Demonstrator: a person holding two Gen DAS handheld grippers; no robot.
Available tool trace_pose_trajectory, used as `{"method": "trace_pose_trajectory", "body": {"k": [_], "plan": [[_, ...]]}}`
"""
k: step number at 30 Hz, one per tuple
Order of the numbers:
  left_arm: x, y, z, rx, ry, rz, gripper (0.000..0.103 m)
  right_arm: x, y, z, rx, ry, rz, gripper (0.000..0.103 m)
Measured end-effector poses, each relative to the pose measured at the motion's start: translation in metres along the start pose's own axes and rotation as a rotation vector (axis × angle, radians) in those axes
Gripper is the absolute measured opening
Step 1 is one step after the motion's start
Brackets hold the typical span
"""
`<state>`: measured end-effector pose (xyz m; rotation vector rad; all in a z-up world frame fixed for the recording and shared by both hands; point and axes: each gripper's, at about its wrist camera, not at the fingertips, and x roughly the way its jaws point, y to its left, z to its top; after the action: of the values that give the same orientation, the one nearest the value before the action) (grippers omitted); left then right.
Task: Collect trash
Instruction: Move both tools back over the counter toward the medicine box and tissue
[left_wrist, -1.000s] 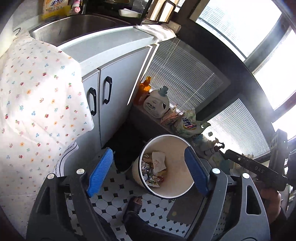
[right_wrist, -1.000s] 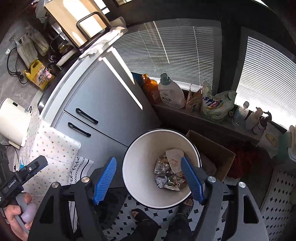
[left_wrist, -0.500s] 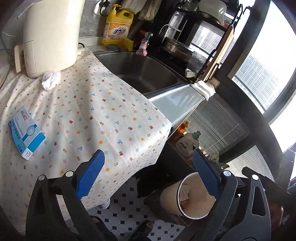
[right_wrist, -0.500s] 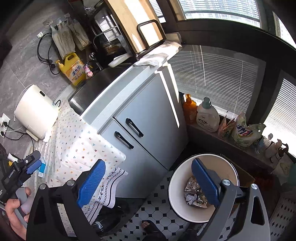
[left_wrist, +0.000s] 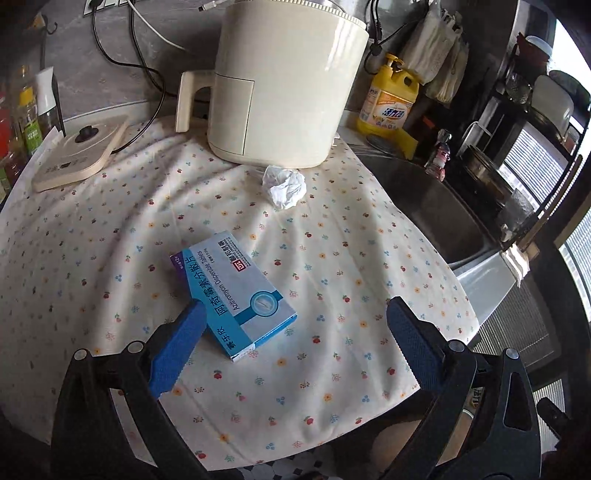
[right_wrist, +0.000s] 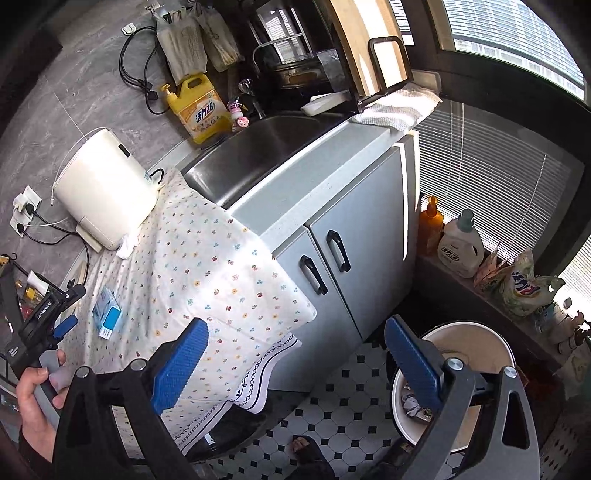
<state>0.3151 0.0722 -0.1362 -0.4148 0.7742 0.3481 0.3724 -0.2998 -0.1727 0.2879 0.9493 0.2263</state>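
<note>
A blue and white medicine box (left_wrist: 236, 291) lies on the floral tablecloth (left_wrist: 351, 258). A crumpled white tissue (left_wrist: 284, 184) sits beyond it, against the cream appliance (left_wrist: 284, 81). My left gripper (left_wrist: 295, 314) hovers open just above the box; its left finger covers the box's near corner and nothing is gripped. My right gripper (right_wrist: 295, 325) is off the counter's edge, jaws opening with nothing between them. The white bin (right_wrist: 480, 332) stands on the floor at lower right with wrappers (right_wrist: 413, 402) in it. In the right wrist view the box (right_wrist: 107, 314), tissue (right_wrist: 125, 247) and left gripper (right_wrist: 68, 310) show at left.
A kettle base (left_wrist: 77, 151) and bottles stand at the far left of the counter. A yellow detergent bottle (left_wrist: 391, 107) and the steel sink (left_wrist: 424, 199) are to the right. Grey cabinet doors (right_wrist: 332, 266), bottles on a ledge and a person's foot (right_wrist: 306, 446) are near the bin.
Both views have swung up and away from the bin towards the counter. The left gripper now hangs over the box on the cloth. Both pairs of jaws have widened.
</note>
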Motion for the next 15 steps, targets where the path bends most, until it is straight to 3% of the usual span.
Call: {"method": "trace_pose_trajectory", "body": {"k": [15], "plan": [[0.05, 0.016, -0.001, 0.011, 0.085, 0.149, 0.097, 0.028, 0.07, 0.012, -0.101, 0.028, 0.025, 0.095]]}}
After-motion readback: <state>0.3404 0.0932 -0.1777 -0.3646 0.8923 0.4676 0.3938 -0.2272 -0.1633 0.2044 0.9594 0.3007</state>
